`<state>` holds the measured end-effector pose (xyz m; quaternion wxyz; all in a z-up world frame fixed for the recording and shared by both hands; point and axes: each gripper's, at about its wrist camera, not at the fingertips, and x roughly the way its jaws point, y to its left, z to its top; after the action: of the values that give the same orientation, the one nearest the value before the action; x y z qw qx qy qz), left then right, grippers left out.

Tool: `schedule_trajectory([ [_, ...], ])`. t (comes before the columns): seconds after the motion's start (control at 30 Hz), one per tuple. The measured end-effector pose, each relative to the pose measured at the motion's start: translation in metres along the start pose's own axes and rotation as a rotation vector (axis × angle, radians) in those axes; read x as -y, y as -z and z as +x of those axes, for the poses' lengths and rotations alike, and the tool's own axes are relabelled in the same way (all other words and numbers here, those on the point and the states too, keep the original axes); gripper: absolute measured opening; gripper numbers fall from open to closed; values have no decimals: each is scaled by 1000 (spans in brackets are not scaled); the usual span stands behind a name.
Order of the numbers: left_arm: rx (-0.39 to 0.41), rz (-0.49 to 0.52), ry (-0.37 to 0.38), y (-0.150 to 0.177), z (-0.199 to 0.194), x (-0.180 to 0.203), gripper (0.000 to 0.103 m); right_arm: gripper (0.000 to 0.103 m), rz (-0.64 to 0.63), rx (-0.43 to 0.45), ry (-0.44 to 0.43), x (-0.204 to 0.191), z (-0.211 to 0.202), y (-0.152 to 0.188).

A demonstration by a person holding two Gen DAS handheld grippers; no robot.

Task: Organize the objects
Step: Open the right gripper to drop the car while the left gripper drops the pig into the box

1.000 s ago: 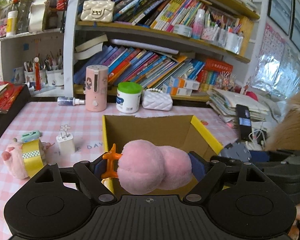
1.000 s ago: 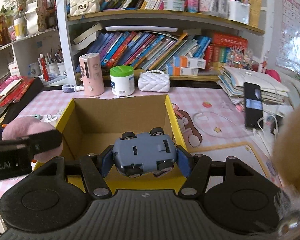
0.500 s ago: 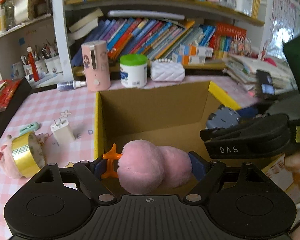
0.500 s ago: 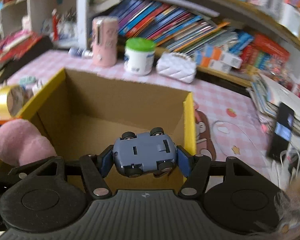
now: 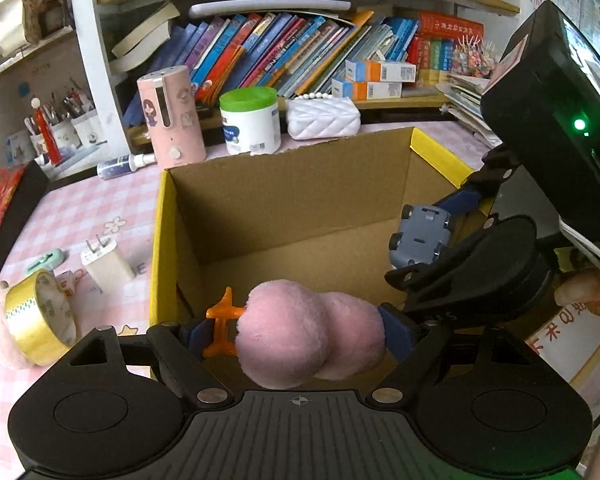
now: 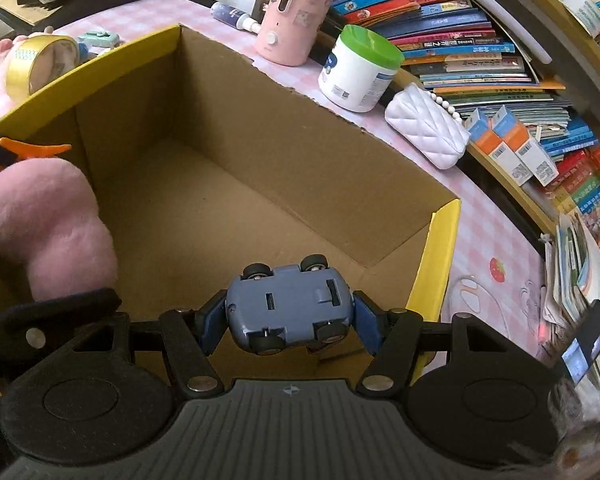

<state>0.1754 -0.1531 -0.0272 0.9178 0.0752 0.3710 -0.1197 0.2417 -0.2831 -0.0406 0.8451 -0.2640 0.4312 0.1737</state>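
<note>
A pink plush toy (image 5: 284,340) with orange feet hangs between the pads of my left gripper (image 5: 296,334), over the near left corner of the open cardboard box (image 5: 284,200). The jaws are opening, and the pads still touch the plush. My right gripper (image 6: 288,320) is shut on a small blue toy car (image 6: 288,304), turned belly-up, above the box's near right part. In the left wrist view the car (image 5: 420,236) shows at the right, over the box. In the right wrist view the plush (image 6: 40,216) shows at the left. The box (image 6: 260,152) has nothing inside it.
On the pink checked tablecloth left of the box lie a gold tape roll (image 5: 40,320) and a white charger (image 5: 106,260). Behind the box stand a pink cylinder (image 5: 172,116), a green-lidded jar (image 5: 250,120) and a white quilted purse (image 5: 322,116), before full bookshelves.
Both grippers have come down and in over the box with their toys. The right gripper has rolled and moved close to the left one. The plush and the car are both still held.
</note>
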Motion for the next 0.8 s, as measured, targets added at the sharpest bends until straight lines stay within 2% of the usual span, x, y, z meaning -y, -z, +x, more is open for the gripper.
schedule_trajectory([
  [0.2, 41, 19, -30, 2, -10, 4, 85, 62, 12, 7, -14, 0, 1, -1],
  [0.3, 70, 33, -46, 0, -20, 7, 85, 65, 4, 12, -4, -3, 1, -1],
  [0.57, 158, -66, -12, 3, -64, -8, 86, 69, 46, 98, -13, -2, -30, -1],
  [0.8, 217, -120, 10, 17, -98, -24, 86, 72, 194, 188, 34, -7, -75, 11],
])
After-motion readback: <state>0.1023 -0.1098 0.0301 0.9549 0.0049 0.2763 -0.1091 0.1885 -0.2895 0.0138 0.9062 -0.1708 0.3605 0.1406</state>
